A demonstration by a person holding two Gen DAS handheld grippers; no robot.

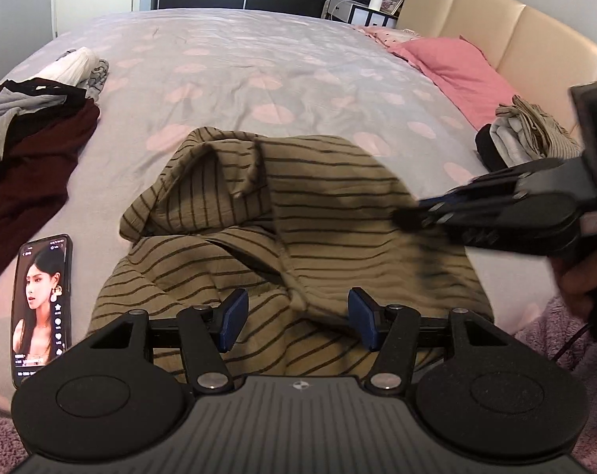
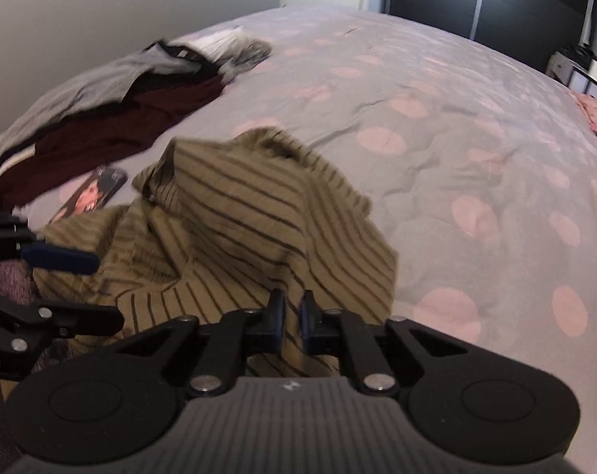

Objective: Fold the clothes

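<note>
We had the crumpled olive black-striped shirt heaped on the lilac spotted bed; our right claw pinched its near edge, our left claw gaped empty above it, judged next to grip and spread

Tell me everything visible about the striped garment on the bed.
The striped garment is olive-tan with thin dark stripes, in a light, crinkled-looking fabric. It lies crumpled and unfolded on the bedspread, near the bed's front edge, one part bunched up into a peak. The right gripper is nearly closed, with a fold of it between its fingers; the left gripper is open above it.
</note>
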